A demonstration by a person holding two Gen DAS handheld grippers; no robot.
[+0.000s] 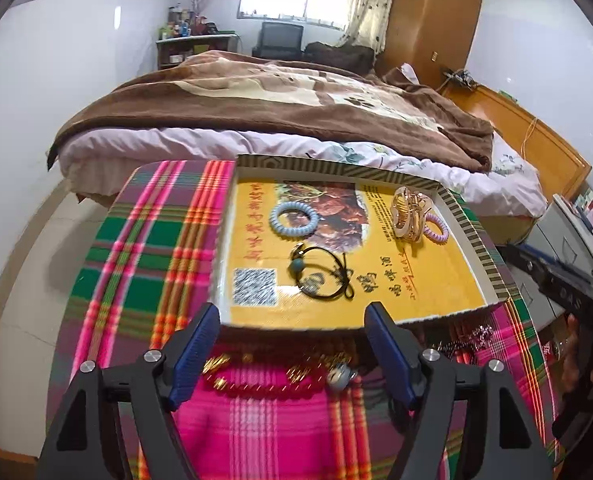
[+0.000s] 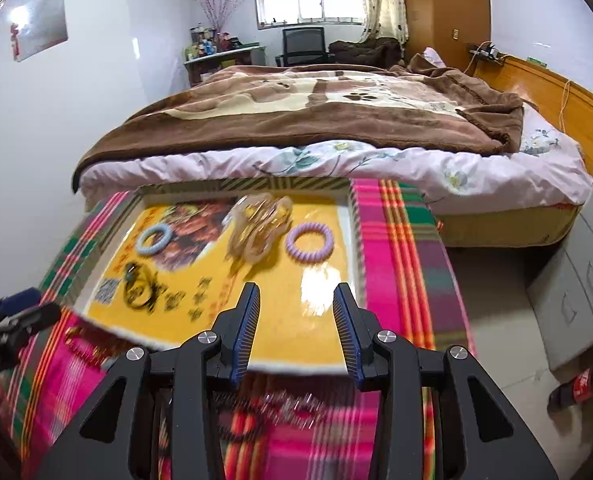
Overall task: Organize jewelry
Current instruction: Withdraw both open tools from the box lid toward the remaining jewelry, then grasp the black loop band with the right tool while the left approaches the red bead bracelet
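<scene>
Tablecloth (image 1: pixel 144 248): plaid, pink, green, orange. Tray (image 1: pixel 472 236): yellow lining, striped rim. Coil hair ties: pale blue (image 1: pixel 294 219), lilac (image 2: pixel 309 241). Blanket (image 2: pixel 296 116): brown, cream.

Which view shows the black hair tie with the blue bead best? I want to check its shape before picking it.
The left wrist view: the black hair tie lies sharp in the yellow tray, its loop, bead and knot all clear. In the right wrist view it sits far left, motion-blurred, its outline smeared.
</scene>
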